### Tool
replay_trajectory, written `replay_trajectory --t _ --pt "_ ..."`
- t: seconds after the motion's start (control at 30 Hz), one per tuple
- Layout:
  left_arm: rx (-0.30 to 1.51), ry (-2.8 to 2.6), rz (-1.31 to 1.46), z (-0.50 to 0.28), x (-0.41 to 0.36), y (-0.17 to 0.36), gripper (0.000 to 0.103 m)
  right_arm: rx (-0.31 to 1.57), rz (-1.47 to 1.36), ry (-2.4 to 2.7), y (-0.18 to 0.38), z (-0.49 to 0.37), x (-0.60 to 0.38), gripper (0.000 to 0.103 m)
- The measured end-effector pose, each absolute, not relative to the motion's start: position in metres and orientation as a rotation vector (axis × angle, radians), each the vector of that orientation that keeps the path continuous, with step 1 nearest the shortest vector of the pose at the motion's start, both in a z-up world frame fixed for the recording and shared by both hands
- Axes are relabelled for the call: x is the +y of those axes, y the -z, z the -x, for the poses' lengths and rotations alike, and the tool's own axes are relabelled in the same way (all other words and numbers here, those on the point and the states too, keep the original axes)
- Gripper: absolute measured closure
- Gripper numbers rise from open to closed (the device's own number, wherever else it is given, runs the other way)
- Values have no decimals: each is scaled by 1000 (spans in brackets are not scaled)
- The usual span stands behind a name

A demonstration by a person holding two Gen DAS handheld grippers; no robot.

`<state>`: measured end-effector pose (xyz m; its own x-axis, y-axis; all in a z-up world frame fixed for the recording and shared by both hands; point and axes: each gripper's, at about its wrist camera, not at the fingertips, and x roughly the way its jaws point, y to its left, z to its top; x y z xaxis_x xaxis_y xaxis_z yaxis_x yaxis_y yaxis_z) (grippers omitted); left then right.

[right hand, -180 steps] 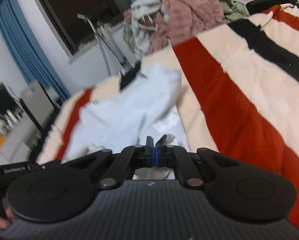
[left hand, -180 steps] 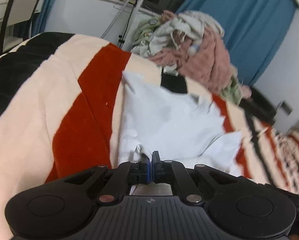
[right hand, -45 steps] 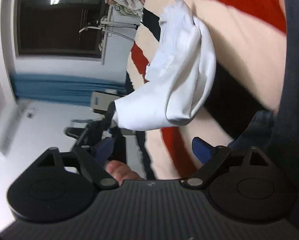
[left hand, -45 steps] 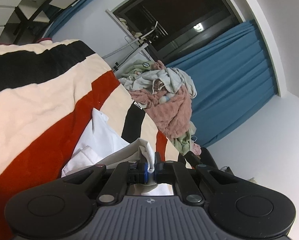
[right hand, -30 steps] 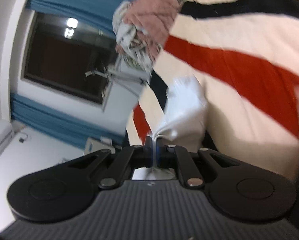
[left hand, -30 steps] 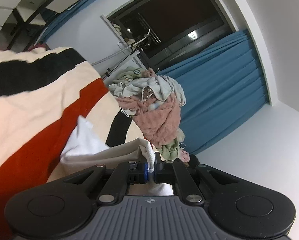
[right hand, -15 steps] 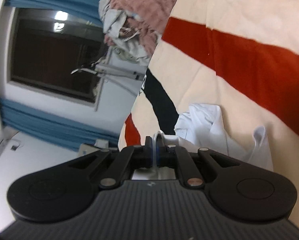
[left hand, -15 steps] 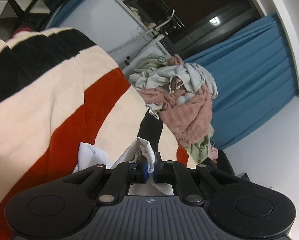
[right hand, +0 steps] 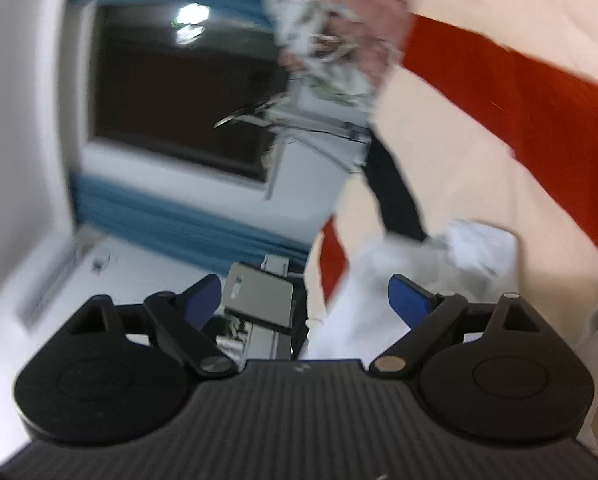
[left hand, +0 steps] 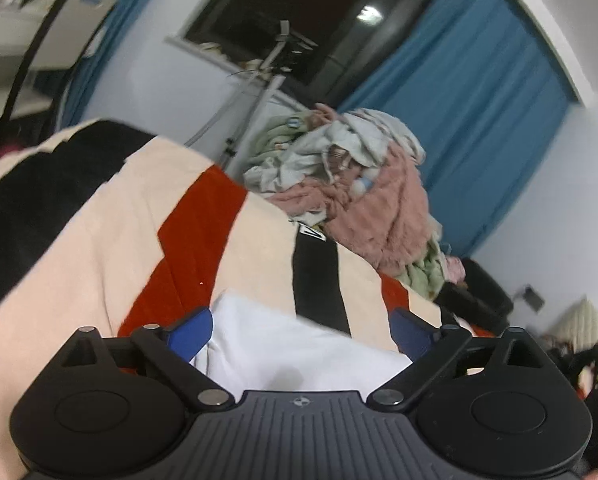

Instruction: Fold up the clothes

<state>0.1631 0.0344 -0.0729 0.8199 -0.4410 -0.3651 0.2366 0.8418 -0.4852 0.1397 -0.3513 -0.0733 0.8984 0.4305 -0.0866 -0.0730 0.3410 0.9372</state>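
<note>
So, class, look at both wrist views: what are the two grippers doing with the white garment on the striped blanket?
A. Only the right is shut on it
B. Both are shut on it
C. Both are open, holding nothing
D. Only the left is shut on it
C: the left gripper and right gripper both have blue fingers spread wide, and the white garment lies loose on the striped blanket.
</note>
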Motion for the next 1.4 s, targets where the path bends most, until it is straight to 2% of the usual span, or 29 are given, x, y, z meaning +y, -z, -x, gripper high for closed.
replay_trajectory --t 0.03,0.07,0.1,0.13,0.17,0.23,0.3,0.43,0.53,0.8,0.93,1.17,1.4 --pt "485 388 402 -161 30 74 6 332 -1124 -350 65 -136 -348 11" --pt "491 397 359 -161 24 76 6 342 -1019 -350 58 -138 -339 25" --pt "512 397 308 -163 16 81 6 357 -917 -347 52 -140 -330 39" --pt "532 398 257 -166 8 85 6 416 -833 -323 54 -148 -319 65" --pt "551 398 205 -168 0 90 6 474 -748 -298 57 -156 -308 81" --pt "576 387 141 -170 -9 100 6 584 -579 -246 63 -172 -288 82" --pt "594 370 93 -171 -15 109 7 662 -471 -175 82 -187 -278 89" --pt "628 342 3 -174 -25 125 7 673 -370 -134 93 -194 -265 90" --pt "649 351 7 -168 -19 112 7 634 -321 -122 75 -177 -262 86" --pt "676 351 39 -120 -5 101 7 539 -212 -108 28 -107 -255 85" --pt "688 350 52 -95 1 97 7 550 -182 -95 32 -86 -247 85" --pt "736 395 288 -61 29 91 8 683 -220 -55 78 -98 -246 88" --pt "793 416 540 -48 50 101 7 674 -262 -30 80 -95 -247 88"
